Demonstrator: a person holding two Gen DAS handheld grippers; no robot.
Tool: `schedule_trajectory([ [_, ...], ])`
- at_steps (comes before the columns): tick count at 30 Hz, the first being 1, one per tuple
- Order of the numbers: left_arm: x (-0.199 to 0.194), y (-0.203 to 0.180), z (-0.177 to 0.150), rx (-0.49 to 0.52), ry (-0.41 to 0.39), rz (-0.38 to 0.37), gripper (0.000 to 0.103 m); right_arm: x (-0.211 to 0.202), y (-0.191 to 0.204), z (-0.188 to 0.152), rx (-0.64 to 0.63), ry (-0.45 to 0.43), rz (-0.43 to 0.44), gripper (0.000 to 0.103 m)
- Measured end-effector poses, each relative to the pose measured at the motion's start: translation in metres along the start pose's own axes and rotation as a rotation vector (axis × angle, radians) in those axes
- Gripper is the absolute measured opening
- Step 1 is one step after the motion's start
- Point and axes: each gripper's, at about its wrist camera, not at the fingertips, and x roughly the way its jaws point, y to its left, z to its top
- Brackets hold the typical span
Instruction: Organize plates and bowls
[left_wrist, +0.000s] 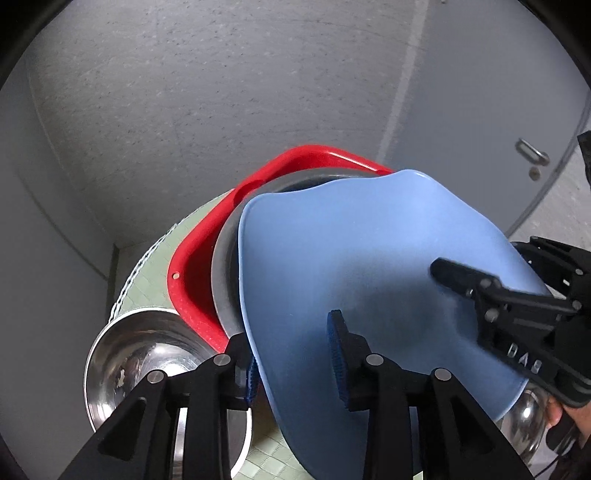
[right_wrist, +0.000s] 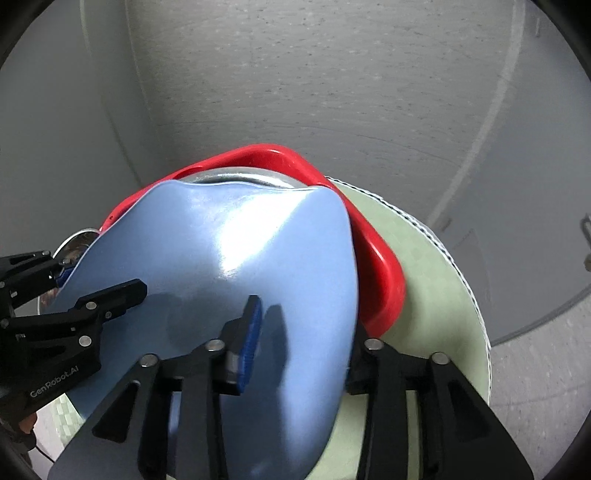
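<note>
A large blue plate (left_wrist: 369, 266) is held above the table, tilted over a red tray (left_wrist: 192, 277). My left gripper (left_wrist: 295, 369) is shut on its left rim. My right gripper (right_wrist: 299, 354) is shut on its right rim, and also shows in the left wrist view (left_wrist: 491, 295). The plate fills the right wrist view (right_wrist: 221, 258). The red tray (right_wrist: 380, 280) holds a steel plate (left_wrist: 225, 291), mostly hidden behind the blue plate. A steel bowl (left_wrist: 140, 354) stands on the table left of the tray.
A round table with a pale green cloth (right_wrist: 432, 280) carries everything; its edge is close behind the tray. Another steel bowl (left_wrist: 528, 417) peeks out under the plate at right. A grey door with a handle (left_wrist: 532, 151) is at right.
</note>
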Motion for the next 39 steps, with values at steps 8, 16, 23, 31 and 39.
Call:
schedule_trajectory([
  [8,-0.005,0.016,-0.007,0.053,-0.045,-0.033,0.070,-0.017,0.017,-0.020,0.098,-0.029,-0.037,0.056],
  [16,-0.020,0.018,-0.031,0.078,-0.091,-0.031,0.081,-0.073,-0.006,-0.051,0.250,-0.112,-0.022,0.064],
  [23,-0.087,-0.019,-0.083,0.120,-0.290,0.018,0.094,-0.155,-0.038,-0.126,0.444,-0.198,-0.074,0.071],
  [31,-0.134,-0.090,-0.153,0.234,-0.362,-0.061,0.095,-0.211,-0.029,-0.215,0.572,-0.238,-0.110,0.071],
  [39,-0.159,-0.121,-0.191,0.256,-0.394,-0.118,0.099,-0.250,-0.008,-0.267,0.591,-0.272,-0.130,0.072],
])
